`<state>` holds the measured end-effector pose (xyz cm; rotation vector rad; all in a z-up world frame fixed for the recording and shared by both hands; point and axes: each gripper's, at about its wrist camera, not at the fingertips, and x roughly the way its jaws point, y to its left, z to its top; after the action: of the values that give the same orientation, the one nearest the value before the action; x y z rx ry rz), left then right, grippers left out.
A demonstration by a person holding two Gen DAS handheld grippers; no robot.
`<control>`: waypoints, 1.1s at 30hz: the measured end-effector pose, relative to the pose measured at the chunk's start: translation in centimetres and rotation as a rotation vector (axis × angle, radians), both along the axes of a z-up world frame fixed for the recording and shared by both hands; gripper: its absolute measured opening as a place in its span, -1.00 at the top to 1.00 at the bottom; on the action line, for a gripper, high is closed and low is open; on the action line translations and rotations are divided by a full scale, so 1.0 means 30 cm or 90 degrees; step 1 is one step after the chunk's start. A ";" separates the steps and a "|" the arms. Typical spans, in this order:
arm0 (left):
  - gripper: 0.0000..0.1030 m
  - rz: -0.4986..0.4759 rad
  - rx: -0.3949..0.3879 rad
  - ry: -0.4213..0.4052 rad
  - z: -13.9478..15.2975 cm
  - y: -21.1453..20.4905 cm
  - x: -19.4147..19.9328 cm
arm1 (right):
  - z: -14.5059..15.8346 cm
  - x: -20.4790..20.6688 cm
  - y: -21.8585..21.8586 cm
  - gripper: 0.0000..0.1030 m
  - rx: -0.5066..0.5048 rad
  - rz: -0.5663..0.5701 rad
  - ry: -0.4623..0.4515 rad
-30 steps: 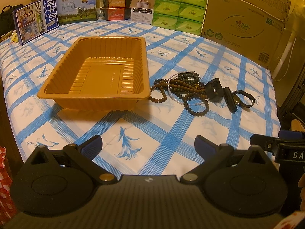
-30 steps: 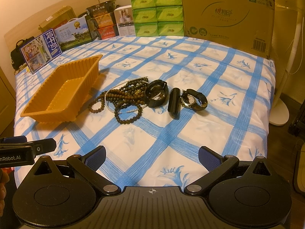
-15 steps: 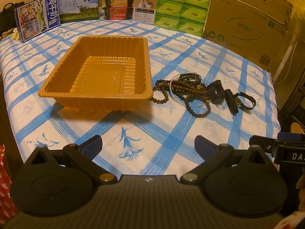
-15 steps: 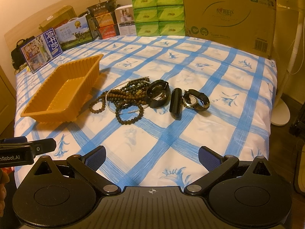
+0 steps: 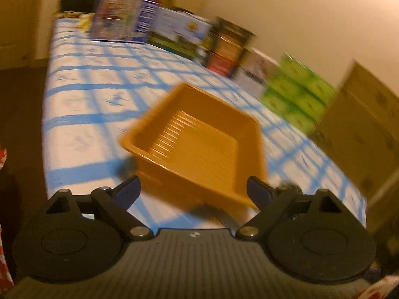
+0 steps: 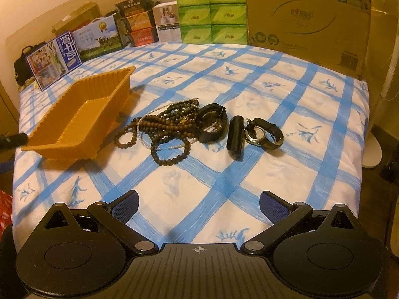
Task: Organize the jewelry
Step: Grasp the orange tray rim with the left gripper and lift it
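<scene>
- Orange tray on the blue-checked sheet, toward the left side; near short rim at the left tongs' fingertips, far corner pointing at the boxes along the back.
- Blurred in the left wrist view: tray tilted across the frame, its near corner low between the two fingers of the left tongs.
- Left tongs spread wide, blue pads apart, nothing clamped; whether a pad touches the tray rim, cannot tell through the blur.
- Right tongs likewise wide open, holding nothing, hovering over bare sheet at the near edge of the bed.
- Jewelry heaped just right of the tray: brown bead strands tangled with a thin white pearl string, nearest loop just beside the tray's right wall.
- Black band touching the beads on their right; dark cylinder next, then a wristwatch against it.
- Open sheet between the right tongs and the heap, and a wide stretch to the right of the watch up to the bed's right edge.
- Back edge walled by cartons: milk boxes, green tissue packs, big cardboard box.
</scene>
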<state>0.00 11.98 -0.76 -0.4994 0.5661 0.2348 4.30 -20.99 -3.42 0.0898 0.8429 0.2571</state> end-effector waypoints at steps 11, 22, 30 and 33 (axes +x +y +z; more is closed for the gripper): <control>0.04 0.111 -0.187 -0.022 -0.164 0.306 0.126 | -0.028 0.081 0.046 -0.99 -0.018 0.022 0.006; 0.55 0.131 -0.213 -0.049 -0.234 0.325 0.204 | -0.064 0.124 0.056 -0.99 -0.035 0.018 0.019; 0.73 0.138 -0.203 -0.041 -0.203 0.306 0.191 | -0.087 0.125 0.060 -0.99 -0.038 0.019 0.023; 0.78 0.126 -0.182 -0.027 -0.180 0.285 0.184 | -0.086 0.122 0.048 -0.99 -0.030 0.013 0.018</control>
<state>5.52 20.53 -6.17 -0.8380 0.5118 0.3334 7.95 -19.56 -5.99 0.0413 0.8777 0.2558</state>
